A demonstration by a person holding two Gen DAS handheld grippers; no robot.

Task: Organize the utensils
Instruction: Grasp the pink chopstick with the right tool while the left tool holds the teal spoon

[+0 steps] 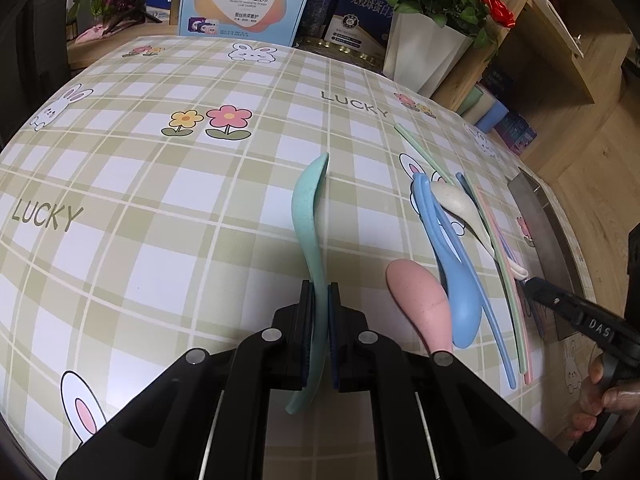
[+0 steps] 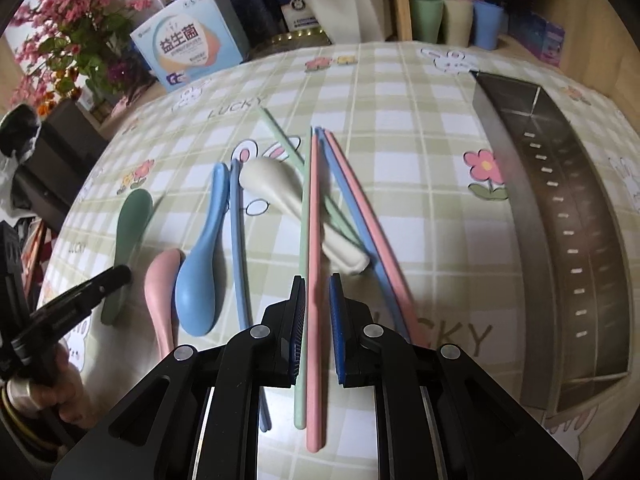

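Lengthwise in the left tool (image 1: pixel 320 304) — mint-green speckled spoon (image 1: pixel 310 216)

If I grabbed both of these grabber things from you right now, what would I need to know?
Left gripper: shut on the green spoon, held at its handle.
Right gripper: open around a pink chopstick and a green chopstick, not gripping them.
On the tablecloth: pink spoon, blue spoon, white spoon, the other chopsticks.
Metal tray: nothing visible inside.
Done: nothing sorted. Left: everything.
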